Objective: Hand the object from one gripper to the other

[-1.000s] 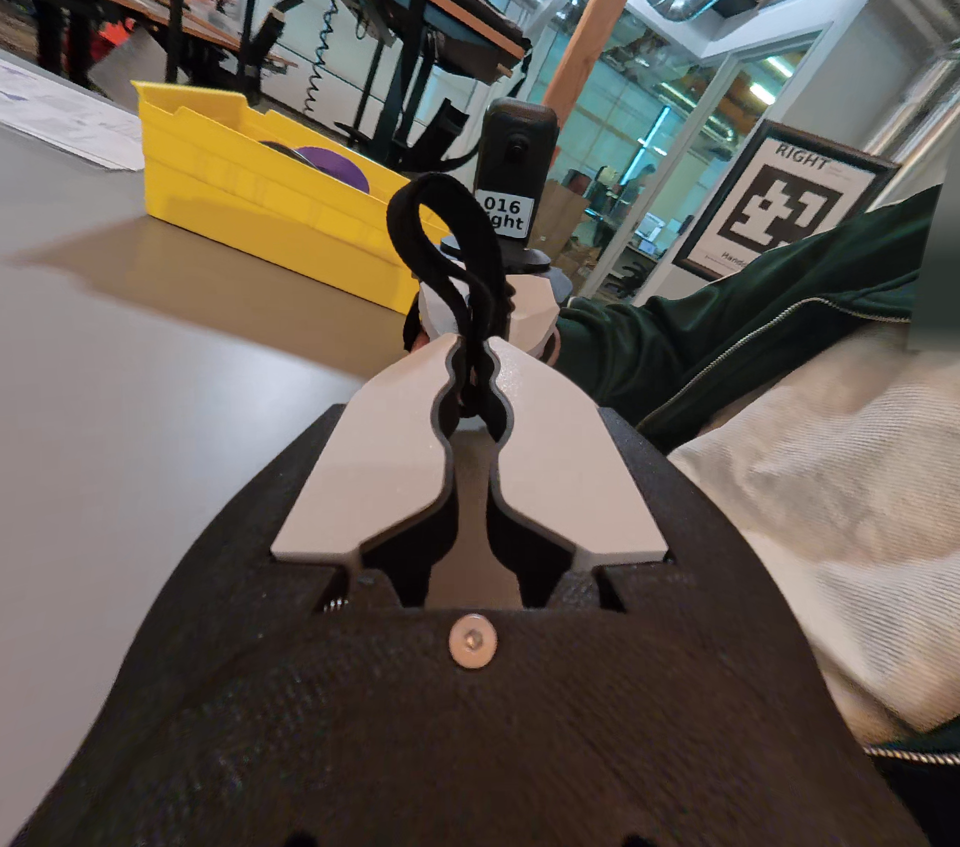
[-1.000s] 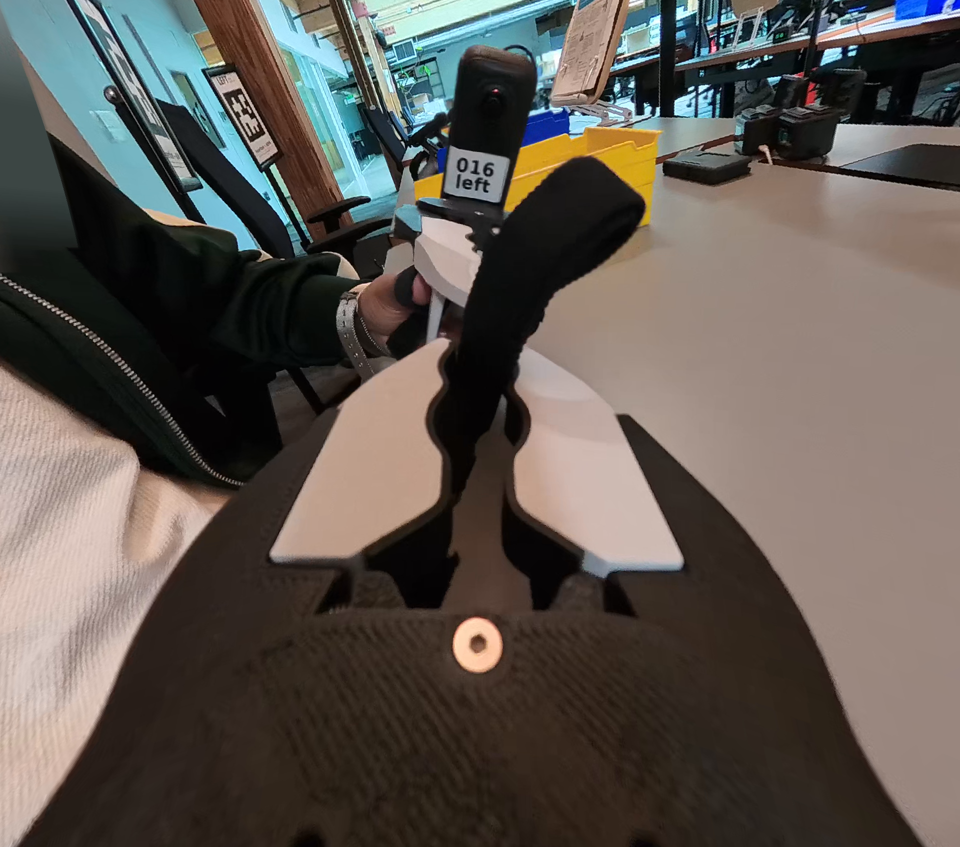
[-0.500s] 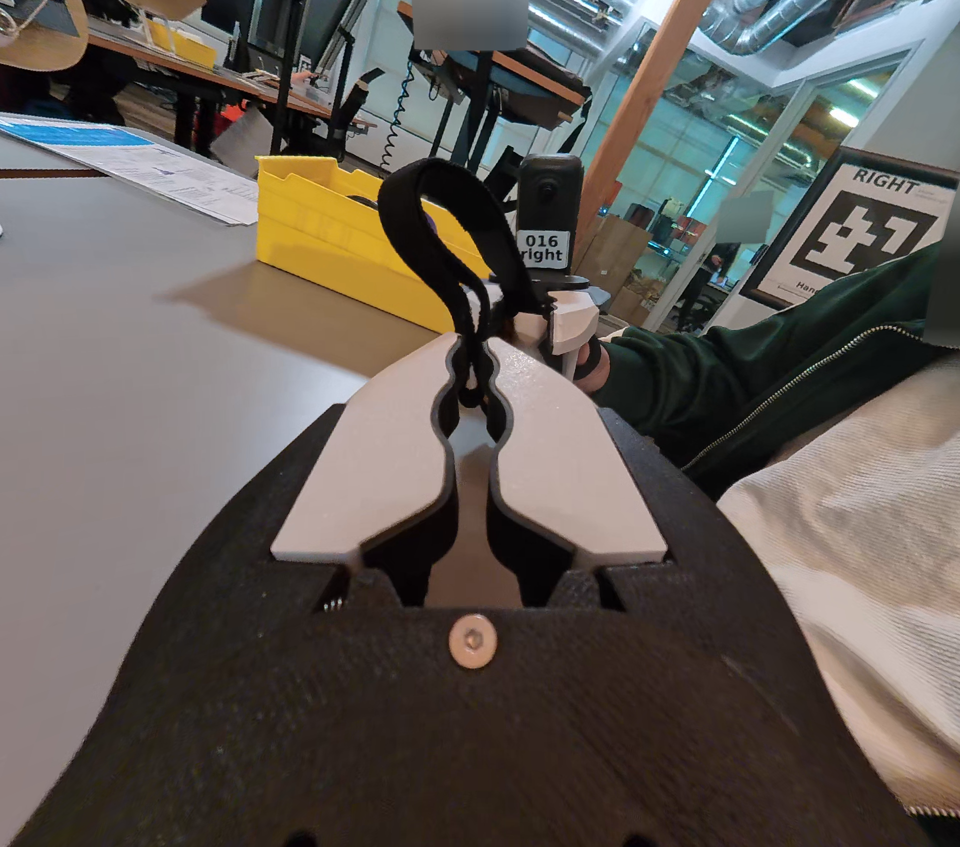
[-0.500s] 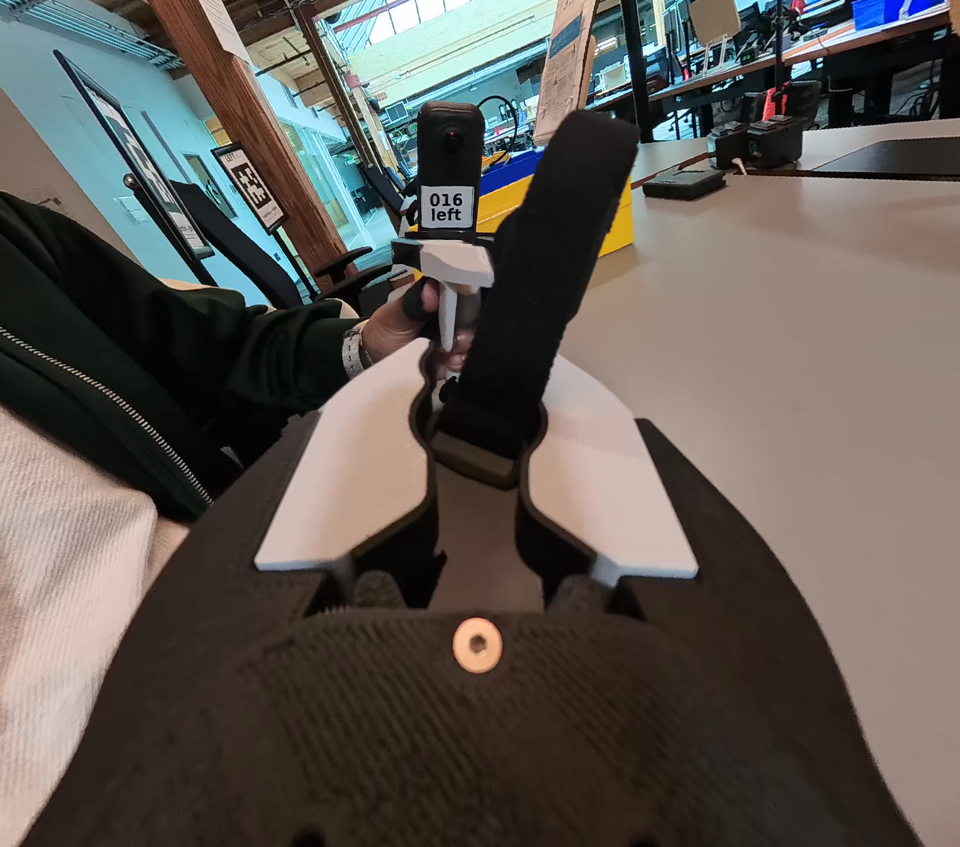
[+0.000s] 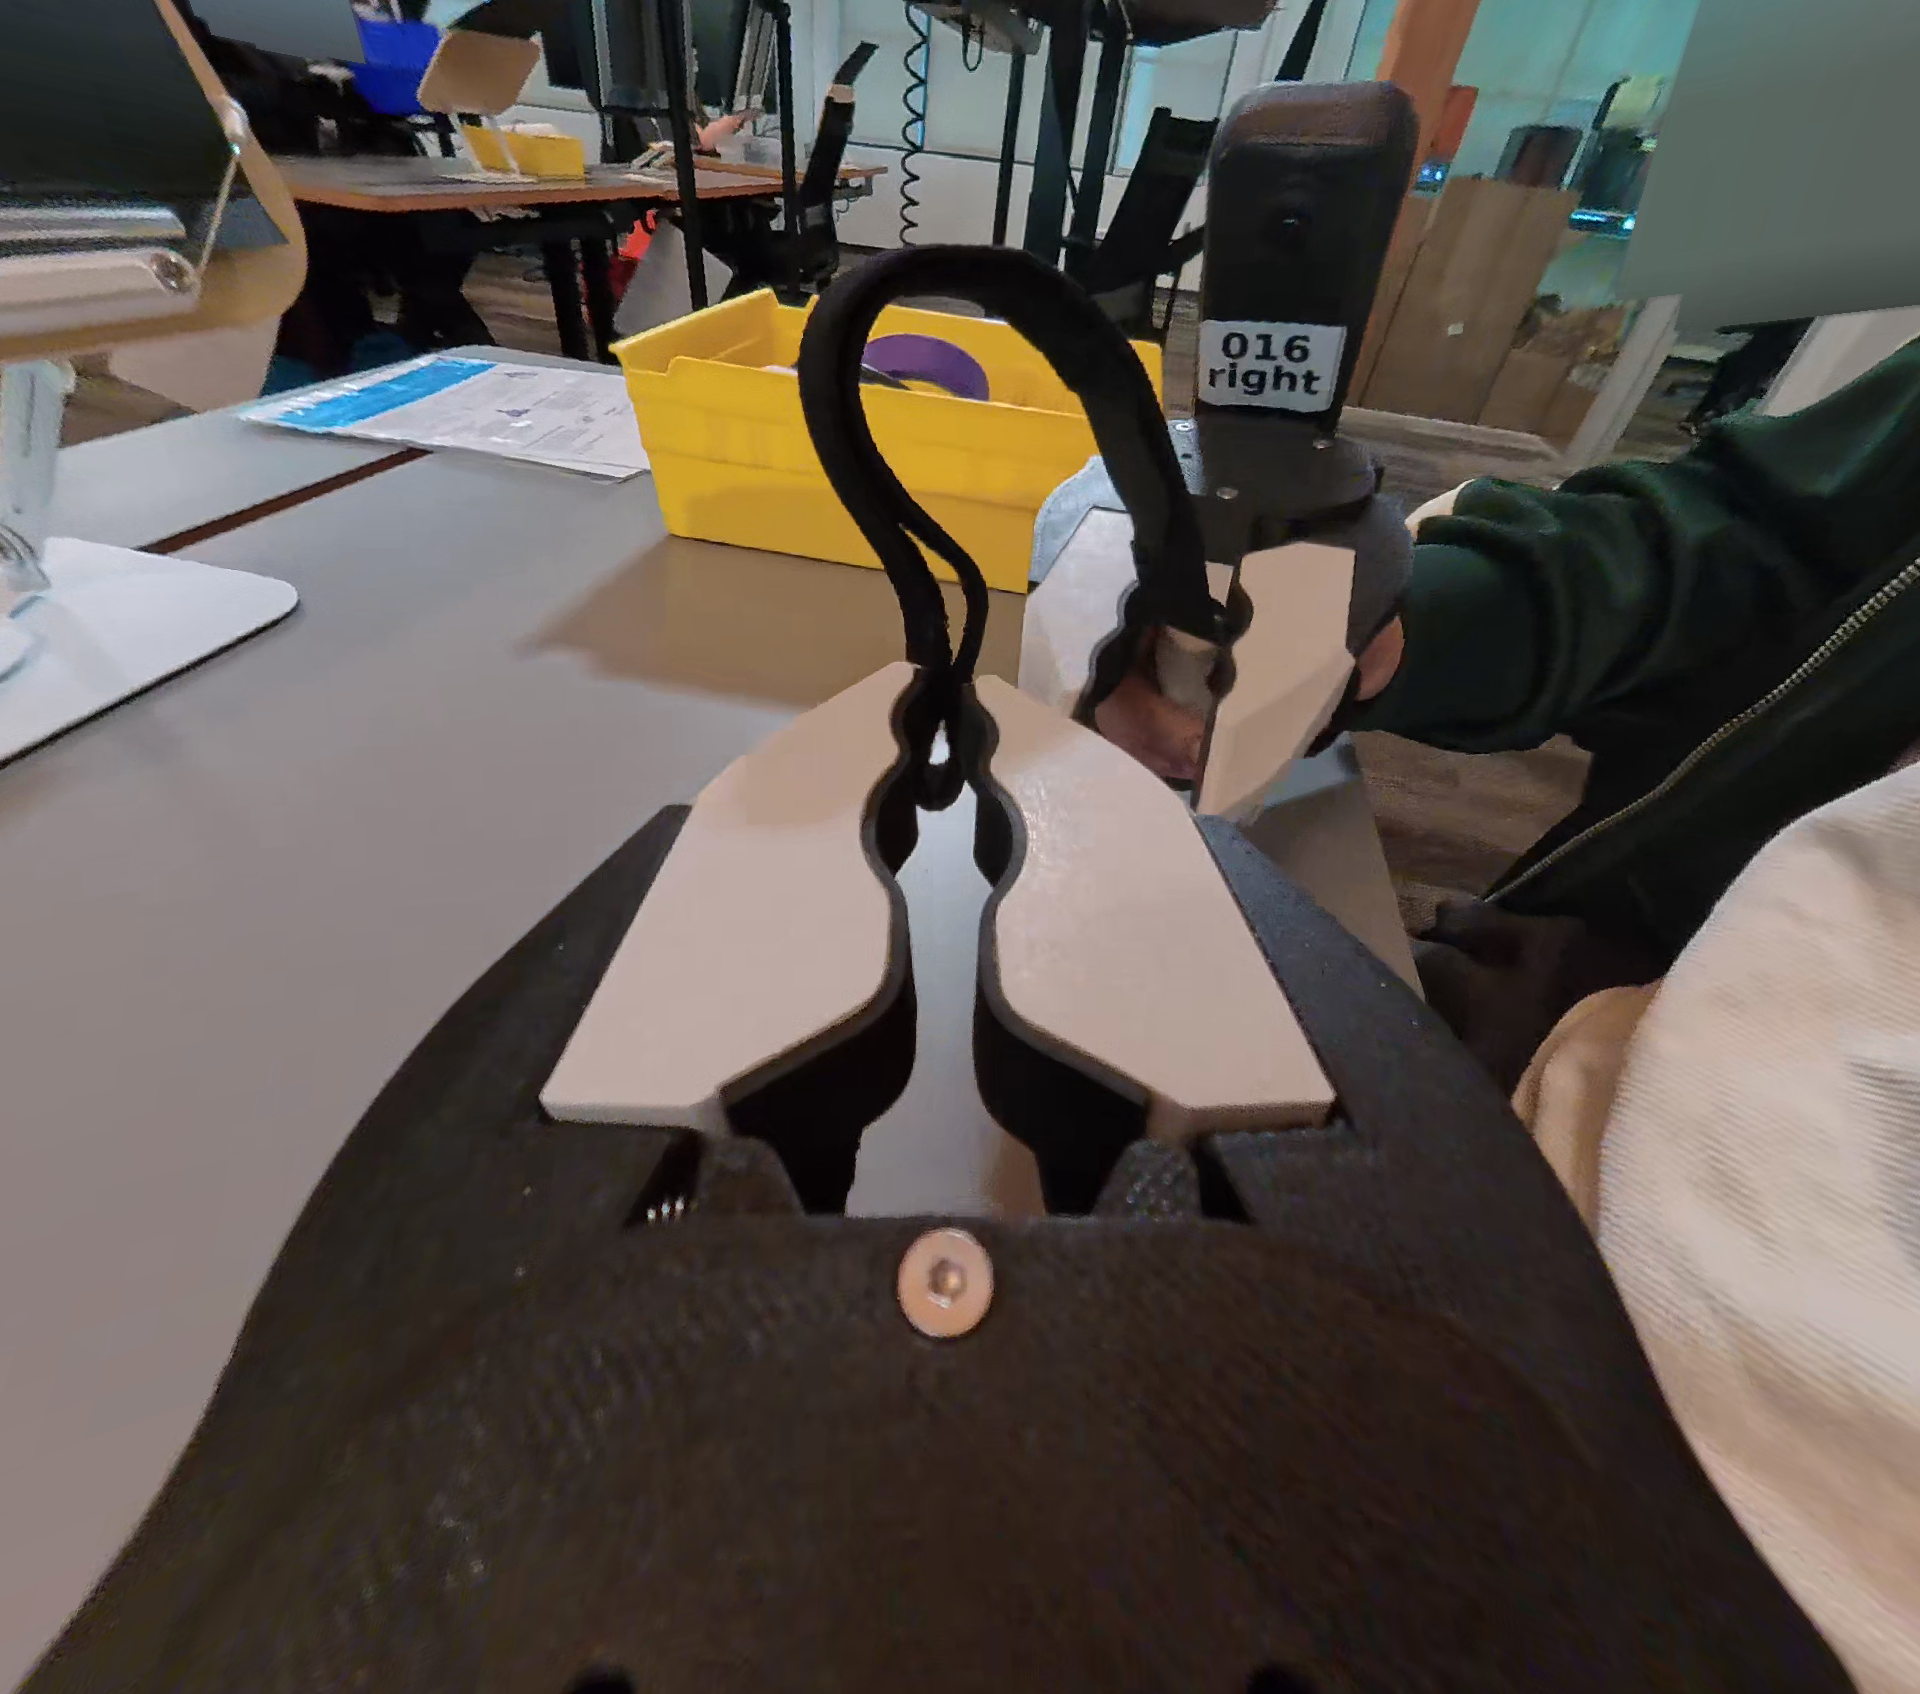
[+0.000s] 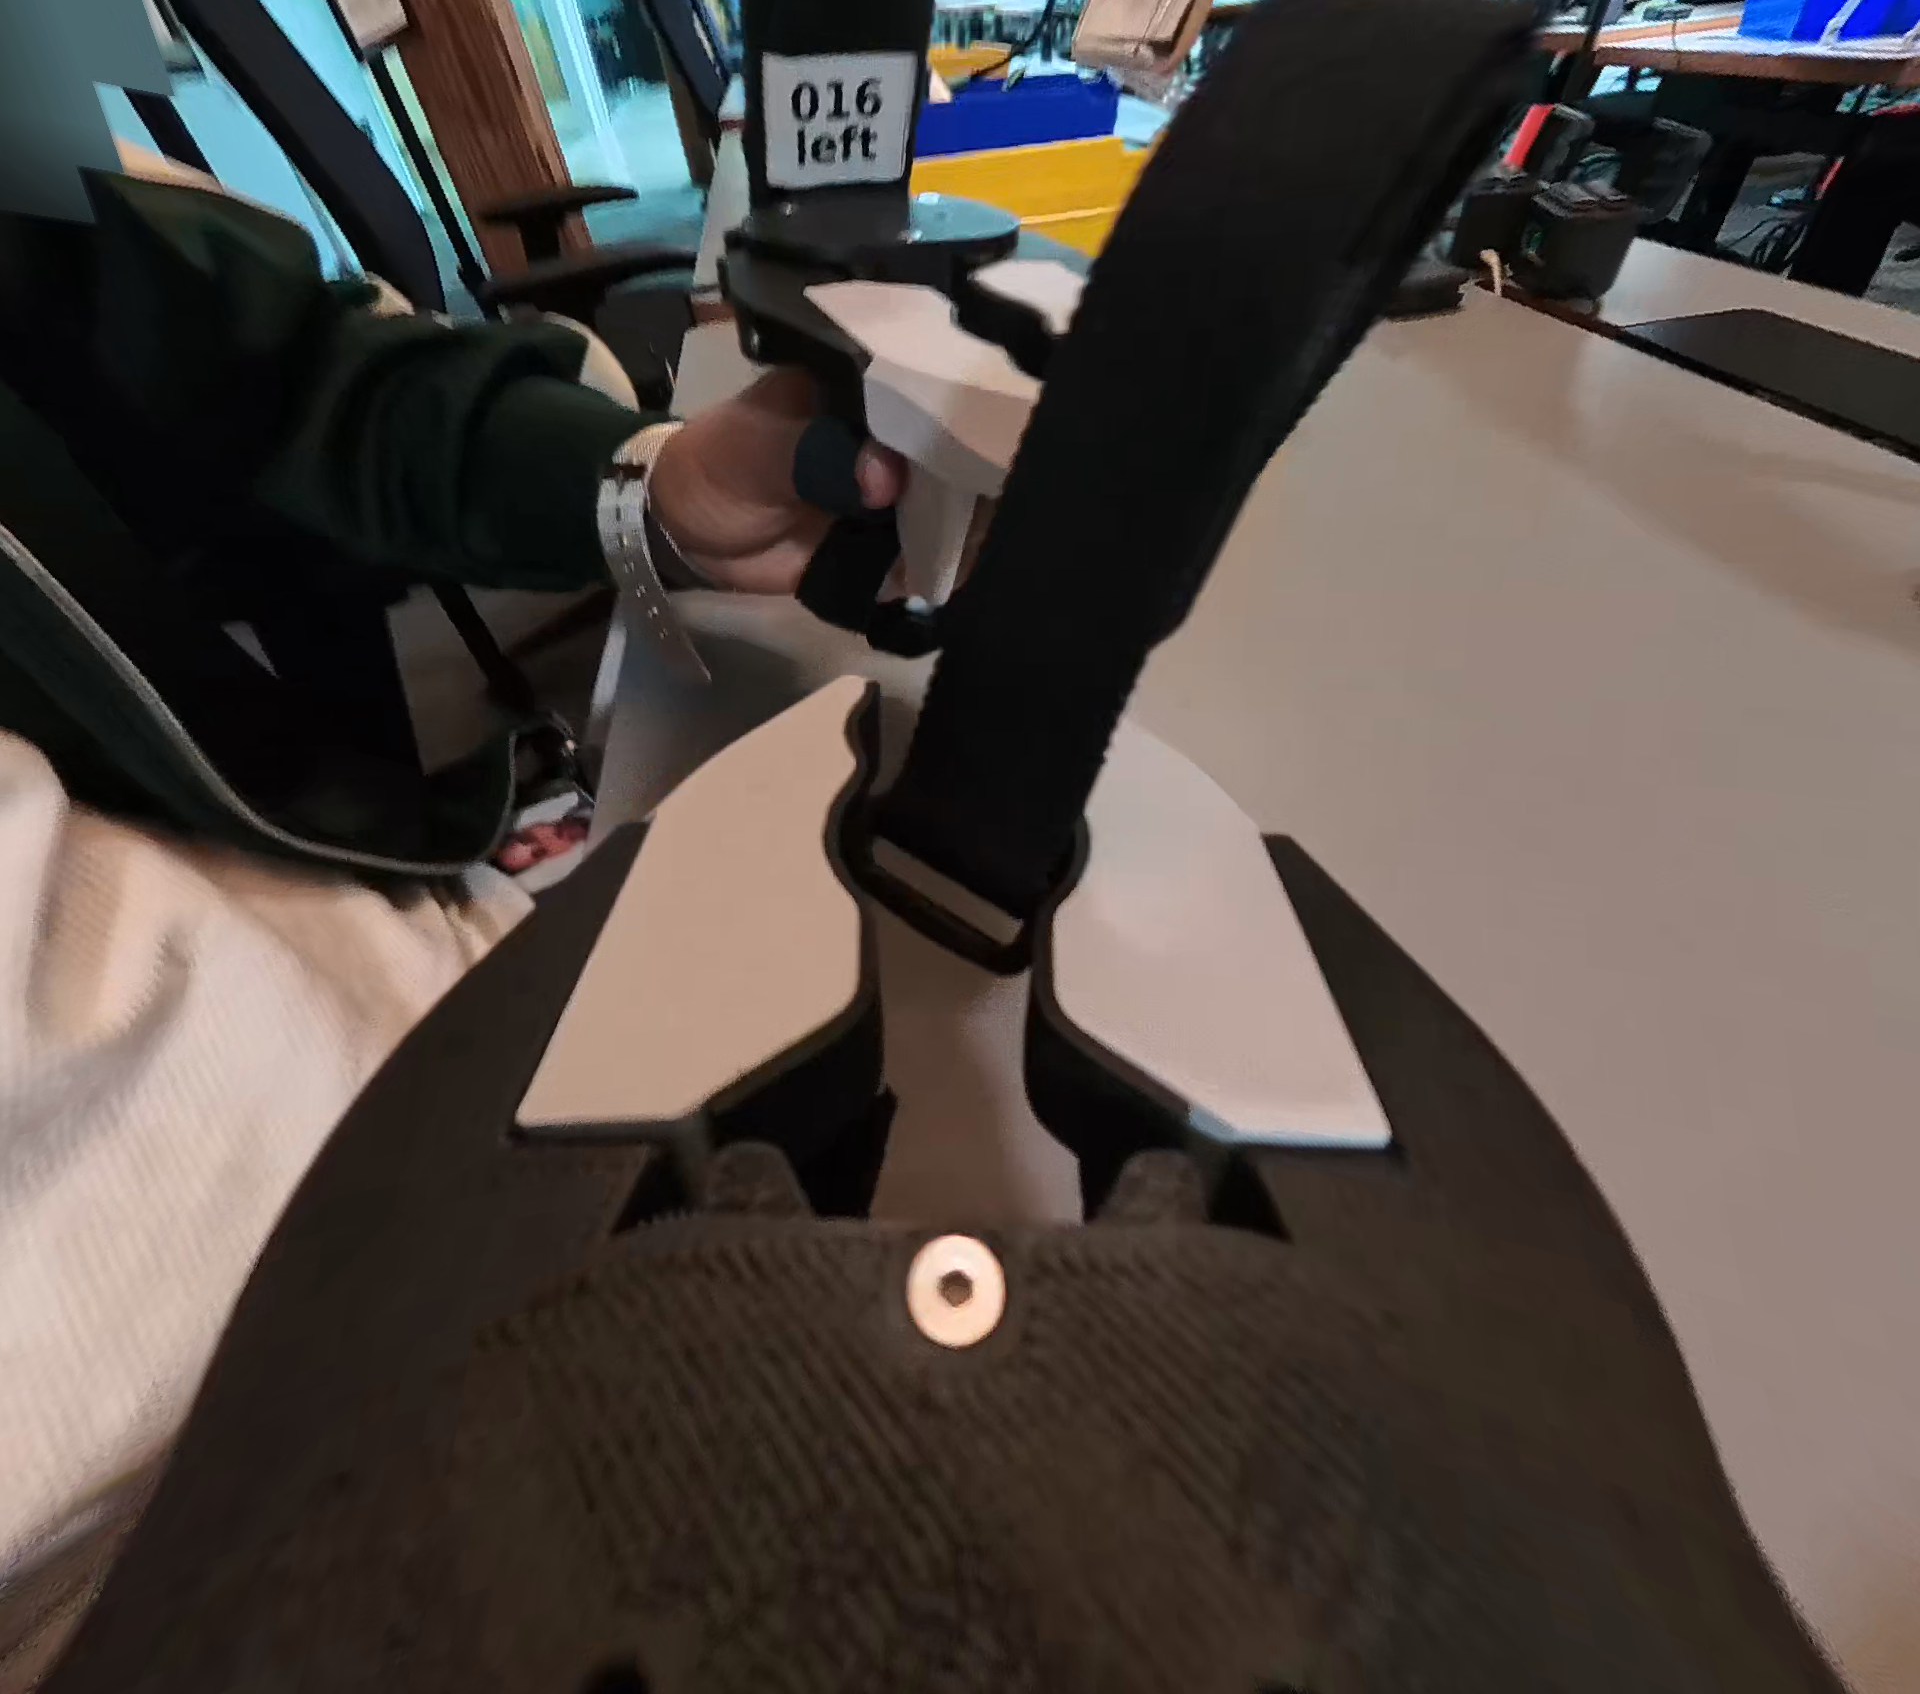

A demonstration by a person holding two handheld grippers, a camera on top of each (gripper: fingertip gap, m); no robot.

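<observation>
Pinching a black strap (image 5: 914, 501), the left gripper (image 5: 940, 709) has its white fingers (image 5: 748, 917) nearly closed, the doubled strap squeezed between the tips. From there the strap arcs up in a loop and comes down into the right gripper (image 5: 1184, 668), which faces the left one from just beyond it. In the right wrist view the strap (image 6: 1174, 439) is a wide band running up and to the right from the right gripper (image 6: 966, 771); its buckle end sits in the notch between the two fingers. Those jaws stand wider apart than the left ones — whether they press on the strap or merely flank it, cannot tell. Both ends are off the grey table (image 5: 312, 813), held in the air. A hand (image 6: 738, 501) in a dark green sleeve grips the left gripper's handle. Behind the strap, a yellow bin (image 5: 790, 460) sits on the table, something purple inside.
</observation>
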